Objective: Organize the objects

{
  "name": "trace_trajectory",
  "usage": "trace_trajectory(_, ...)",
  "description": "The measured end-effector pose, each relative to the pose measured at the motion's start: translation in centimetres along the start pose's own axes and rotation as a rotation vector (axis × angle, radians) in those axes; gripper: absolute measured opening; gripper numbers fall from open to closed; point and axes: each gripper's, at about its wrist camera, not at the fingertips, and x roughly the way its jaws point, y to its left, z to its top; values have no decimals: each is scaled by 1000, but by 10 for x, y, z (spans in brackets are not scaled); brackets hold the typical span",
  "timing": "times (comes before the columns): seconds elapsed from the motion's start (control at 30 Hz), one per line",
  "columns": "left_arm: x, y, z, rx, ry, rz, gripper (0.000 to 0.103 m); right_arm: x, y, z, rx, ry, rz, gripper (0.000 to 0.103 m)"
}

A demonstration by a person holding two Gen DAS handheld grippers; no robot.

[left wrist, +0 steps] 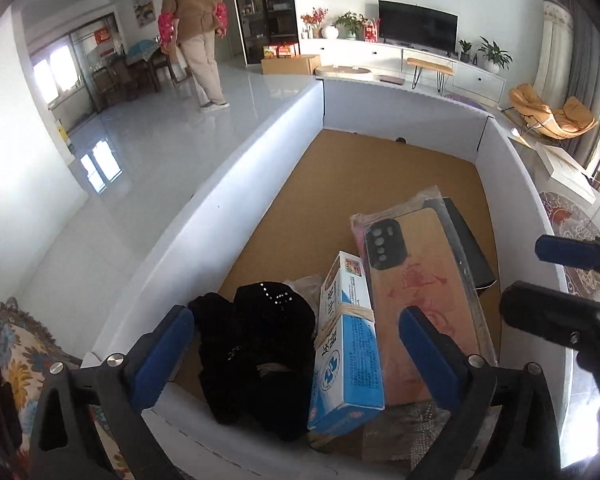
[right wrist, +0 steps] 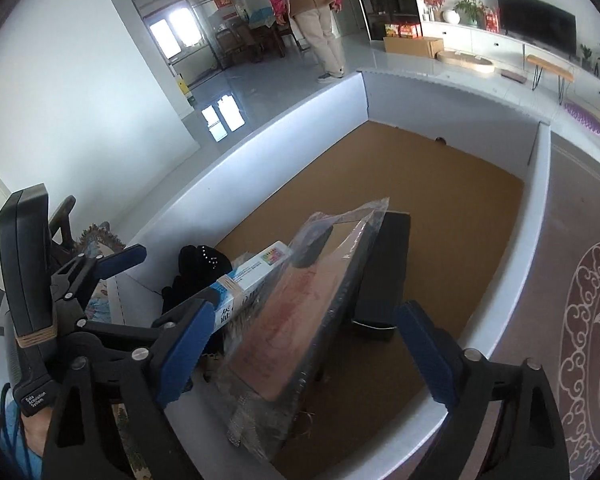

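Blue-padded left tongs (left wrist: 296,356) and right tongs (right wrist: 300,350) both hung released over the white-walled, cardboard-floored box (left wrist: 260,148), its blue-and-white carton (left wrist: 350,344), bagged phone case (left wrist: 420,292) and black fabric (left wrist: 256,344) crowding six o'clock, so sorting seemed mid-way, the next grasp probably needing one item singled out.

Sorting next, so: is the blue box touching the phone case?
Touching. The left wrist view shows the blue box leaning edge to edge against the phone case, no gap.

A person (left wrist: 196,28) stands on the tiled floor — television (left wrist: 418,28) beyond.
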Motion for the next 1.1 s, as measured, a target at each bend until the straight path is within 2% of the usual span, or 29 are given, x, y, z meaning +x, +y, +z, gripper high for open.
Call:
trace_trajectory(0.17,-26,-3,-3,-36,-41,28,103,-28,-11,3,-27,-34,-56,101)
trace_trajectory(0.43,-50,17,-4,-132,-78,84,103,-28,-9,-7,-89,4,-128,101)
trace_trajectory(0.5,-47,18,-5,-147,-66,116,103,-25,-6,-10,-105,14,-133,101)
trace_trajectory(0.67,-49,25,-10,-153,-3,107,103,-17,-2,-14,-130,30,-146,101)
trace_trajectory(0.9,-53,25,-13,-144,-11,172,103,-15,4,-14,-144,31,-155,101)
trace_trajectory(1.1,-54,31,-18,-170,-4,155,103,-13,2,-13,-122,55,-175,101)
